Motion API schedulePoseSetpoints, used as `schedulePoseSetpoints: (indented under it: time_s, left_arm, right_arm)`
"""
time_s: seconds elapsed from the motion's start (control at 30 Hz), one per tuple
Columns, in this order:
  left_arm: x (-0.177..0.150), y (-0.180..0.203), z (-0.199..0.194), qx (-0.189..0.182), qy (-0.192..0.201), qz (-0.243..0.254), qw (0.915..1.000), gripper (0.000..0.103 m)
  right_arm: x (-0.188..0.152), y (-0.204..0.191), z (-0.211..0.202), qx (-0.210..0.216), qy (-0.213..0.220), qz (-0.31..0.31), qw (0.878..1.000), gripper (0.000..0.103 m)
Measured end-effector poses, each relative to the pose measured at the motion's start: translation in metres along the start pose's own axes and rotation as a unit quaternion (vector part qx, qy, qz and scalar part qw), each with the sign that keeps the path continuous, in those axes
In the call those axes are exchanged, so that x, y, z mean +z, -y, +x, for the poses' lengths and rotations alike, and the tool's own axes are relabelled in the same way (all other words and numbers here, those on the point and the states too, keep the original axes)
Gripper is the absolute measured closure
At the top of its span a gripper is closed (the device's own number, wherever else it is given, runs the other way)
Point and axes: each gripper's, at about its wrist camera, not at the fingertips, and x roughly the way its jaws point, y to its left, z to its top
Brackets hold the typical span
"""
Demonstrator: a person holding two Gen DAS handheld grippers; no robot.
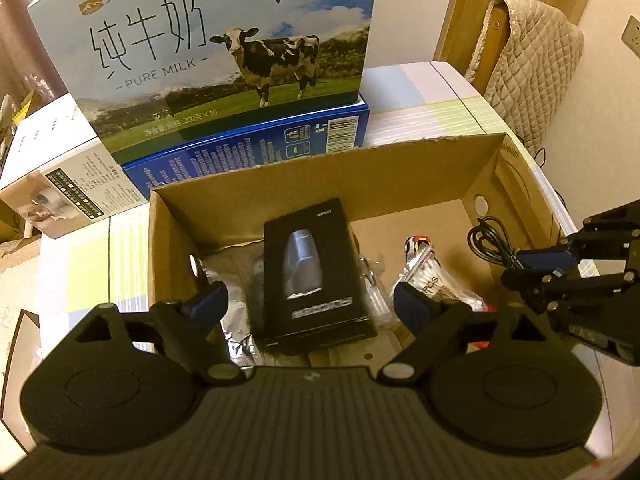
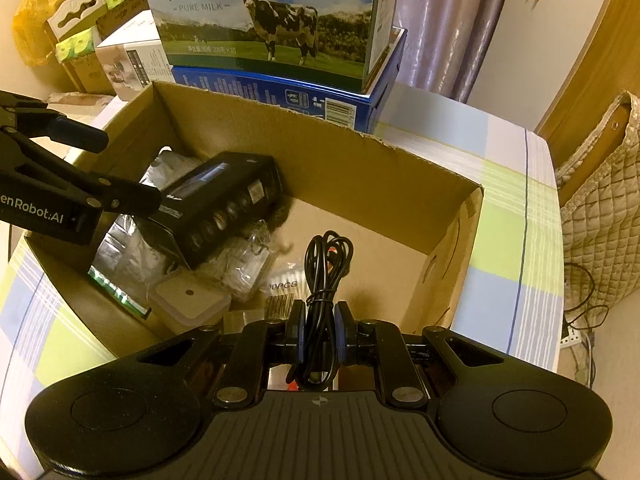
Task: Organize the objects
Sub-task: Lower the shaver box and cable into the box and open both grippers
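Right now the right gripper [image 2: 319,334] is pinching a coiled black cable [image 2: 326,264]: pads pressed tight on the bundle's lower part, loops sticking out fwd past the tips. Cable's long axis runs along the fingers, pointing steeply down into the cardboard box [image 2: 452,248]. It hangs over the bare patch of box floor on the right side, so the drop spot looks to be straight below, no sideways travel needed imo. Can't tell if the loops touch the floor yet.

Left gripper [image 1: 308,300] is spread wide, pads clear of the black product box [image 1: 316,272], which sits between the jaws but isn't pressed. That box lies tilted, leaning on silver foil bags [image 1: 236,340] at the box's left side; its long axis runs roughly along the left fingers. Beside it: a cotton swab pack [image 1: 430,284] and a small lidded container [image 2: 188,300] near the front wall.

Both hands are angled sharply downward over the carton, left one over the left half, right one over the right. Behind the carton, a milk case [image 1: 208,52] is stacked on a blue box [image 1: 248,148].
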Motion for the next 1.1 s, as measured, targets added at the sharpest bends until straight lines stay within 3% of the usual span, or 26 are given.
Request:
schedulePoseSetpoints:
  time_s: [0.7,0.73,0.77,0.83,1.1]
  left_arm:
    - [-0.008,-0.008,0.000,0.002,-0.007,-0.001,1.0000,0.016]
    - [-0.009,-0.009,0.000,0.001,-0.008,0.000,1.0000,0.016]
    - [-0.010,-0.009,0.000,0.000,-0.009,0.000,1.0000,0.016]
    - [-0.011,-0.009,0.001,0.001,-0.009,0.003,0.9999,0.016]
    - [-0.016,-0.013,0.000,0.002,-0.010,0.000,0.9999,0.016]
  right_arm:
    - [0.010,0.001,-0.008,0.014,0.022,0.017,1.000,0.091]
    - [0.011,0.000,-0.009,0.016,0.034,0.008,0.999,0.088]
    - [0.011,-0.002,-0.010,0.009,0.041,-0.002,0.999,0.076]
    - [0.010,-0.005,-0.012,-0.008,0.048,-0.020,0.999,0.063]
    - [0.004,0.002,-0.013,-0.014,0.034,-0.002,0.999,0.062]
